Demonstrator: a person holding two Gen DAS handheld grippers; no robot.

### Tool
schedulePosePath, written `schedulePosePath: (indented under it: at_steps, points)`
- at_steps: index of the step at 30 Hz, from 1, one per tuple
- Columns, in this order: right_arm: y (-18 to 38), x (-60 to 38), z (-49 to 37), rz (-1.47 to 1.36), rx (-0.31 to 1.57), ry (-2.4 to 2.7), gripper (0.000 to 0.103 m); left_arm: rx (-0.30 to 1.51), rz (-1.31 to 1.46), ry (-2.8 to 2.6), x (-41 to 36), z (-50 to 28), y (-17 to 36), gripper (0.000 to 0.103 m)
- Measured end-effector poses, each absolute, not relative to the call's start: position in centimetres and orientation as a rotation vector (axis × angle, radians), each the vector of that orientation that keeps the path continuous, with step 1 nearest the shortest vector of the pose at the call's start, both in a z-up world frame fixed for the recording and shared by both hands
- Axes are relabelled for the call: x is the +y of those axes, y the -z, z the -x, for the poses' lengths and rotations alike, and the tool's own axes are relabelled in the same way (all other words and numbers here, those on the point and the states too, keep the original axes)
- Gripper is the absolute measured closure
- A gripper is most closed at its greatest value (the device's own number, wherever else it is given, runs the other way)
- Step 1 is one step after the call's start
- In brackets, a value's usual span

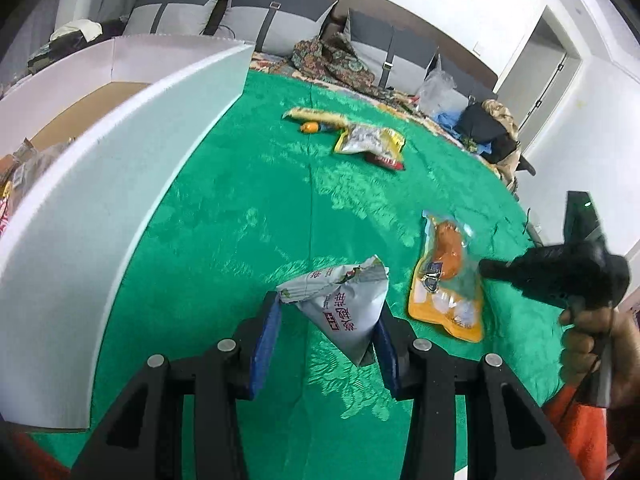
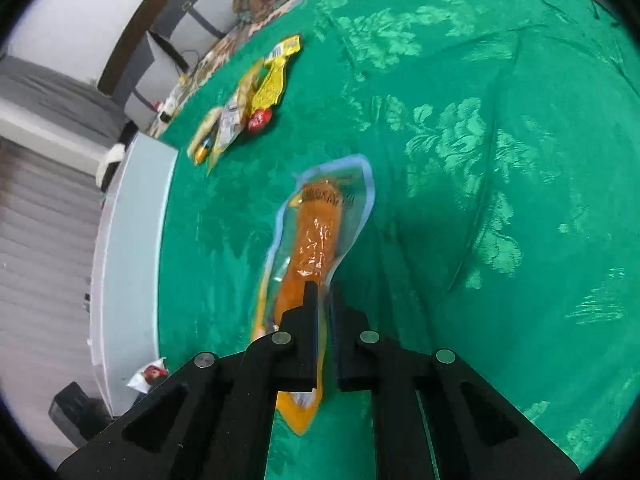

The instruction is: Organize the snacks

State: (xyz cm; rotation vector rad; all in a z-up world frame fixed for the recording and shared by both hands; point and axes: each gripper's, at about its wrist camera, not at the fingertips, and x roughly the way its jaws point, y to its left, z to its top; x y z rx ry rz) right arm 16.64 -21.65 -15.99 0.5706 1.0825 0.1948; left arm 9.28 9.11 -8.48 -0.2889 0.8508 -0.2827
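Left claw [image 1: 326, 334] pinches a white-grey snack bag [image 1: 340, 304] between its blue pads [image 1: 266, 344], bag lifted clear above the green tabletop [image 1: 240, 220]; red label with white characters faces the camera, crumpled top edge points away.

Right claw [image 2: 320, 292] is pressed together on the orange vacuum pouch [image 2: 316, 236], fingers nipping its near part; the pouch's far end stretches away over the cloth. Cannot tell if it is fully off the cloth. From the left wrist view the same orange pouch [image 1: 448, 280] sits right of the held bag, with the right-hand tool [image 1: 560, 276] and the person's hand [image 1: 588, 344] just beside it, orange sleeve below.

White box [image 1: 120, 200] stands at the left of the tabletop, open cardboard-brown inside, a few wrappers visible at its left edge. In the right wrist view its wall [image 2: 128, 260] runs along the left.

Farther back on the cloth: a cluster of loose snacks [image 1: 360, 140] — long yellow pack, silver-yellow pouch, small red pack touching each other. Same cluster [image 2: 248, 100] blurred in the right view.

Sofa cushions [image 1: 260, 20] behind the tabletop.
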Motion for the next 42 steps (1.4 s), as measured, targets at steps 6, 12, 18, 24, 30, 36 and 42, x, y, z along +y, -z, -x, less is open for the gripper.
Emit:
schedulePosePath:
  at_steps: [6, 12, 18, 24, 30, 36, 42]
  points:
    - [16.0, -21.0, -17.1, -0.578, 1.131, -0.068, 0.016, 0.858, 0.294, 0.280, 8.9, -9.3, 9.0, 0.060]
    - [17.0, -14.9, -21.4, -0.411, 1.205, 0.148, 0.008, 0.863, 0.270, 0.278, 8.7, -9.3, 9.6, 0.060]
    - [17.3, -8.7, -21.9, -0.051, 1.079, 0.106, 0.006, 0.870, 0.271, 0.267, 9.5, -9.2, 10.0, 0.060]
    - [15.5, -11.9, -18.8, -0.086, 1.063, 0.035, 0.038, 0.868, 0.303, 0.274, 9.9, -9.4, 9.8, 0.060]
    - [14.5, -15.9, -17.3, -0.335, 1.039, -0.069, 0.043, 0.833, 0.306, 0.291, 10.0, -9.0, 8.3, 0.060]
    - [12.7, -17.7, -16.2, -0.491, 1.008, -0.154, 0.069, 0.822, 0.327, 0.295, 10.3, -8.7, 7.3, 0.060]
    - [13.9, -18.1, -17.2, -0.451, 1.085, -0.099, 0.034, 0.832, 0.325, 0.284, 10.5, -8.6, 7.7, 0.060]
